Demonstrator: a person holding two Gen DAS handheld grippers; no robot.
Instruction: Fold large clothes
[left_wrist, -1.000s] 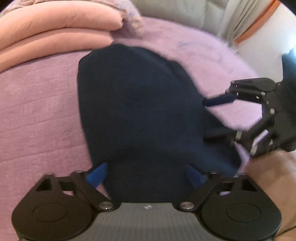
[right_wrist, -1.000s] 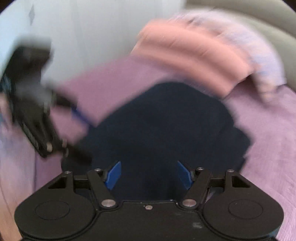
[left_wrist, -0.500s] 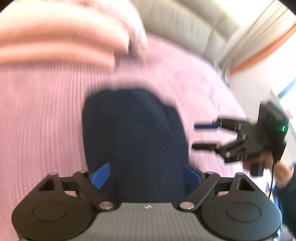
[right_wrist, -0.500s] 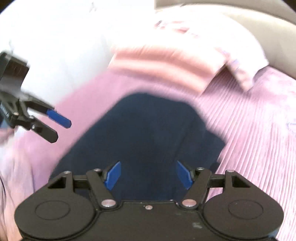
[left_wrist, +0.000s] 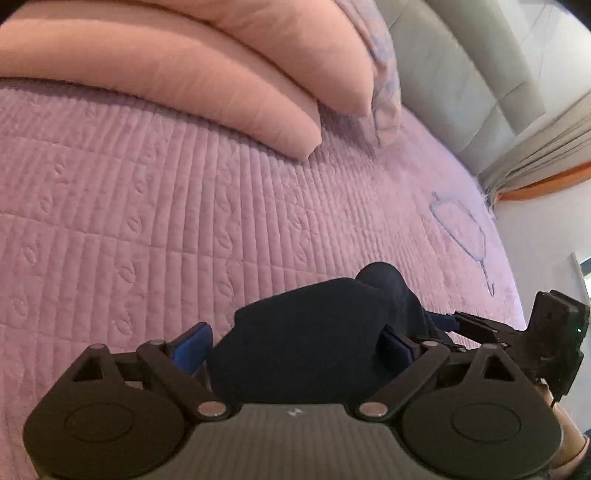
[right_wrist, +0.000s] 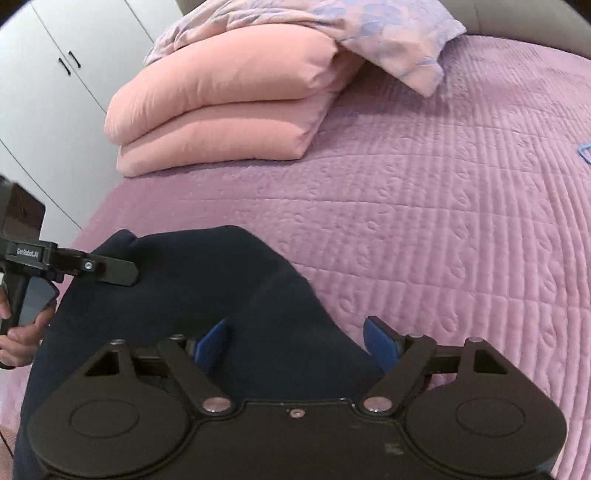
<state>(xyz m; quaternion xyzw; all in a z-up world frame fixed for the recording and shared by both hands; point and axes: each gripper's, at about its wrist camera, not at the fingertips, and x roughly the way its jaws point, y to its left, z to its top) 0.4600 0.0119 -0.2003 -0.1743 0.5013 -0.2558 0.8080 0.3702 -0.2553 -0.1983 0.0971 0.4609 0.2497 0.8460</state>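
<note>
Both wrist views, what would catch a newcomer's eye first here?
The dark navy garment bunched at the near edge of the purple quilted bedspread, lying between the pads of both tools. The right tool is opening around it, and the left tool straddles it with pads apart. Behind, at the bed's head, sits a folded peach duvet under a floral pillow.

Open room: purple quilt, bare from 12 to 3 o'clock of the garment.
Obstacle, 11 o'clock: duvet stack, pillow atop.
Obstacle, 2 o'clock: hanger, flat.
</note>
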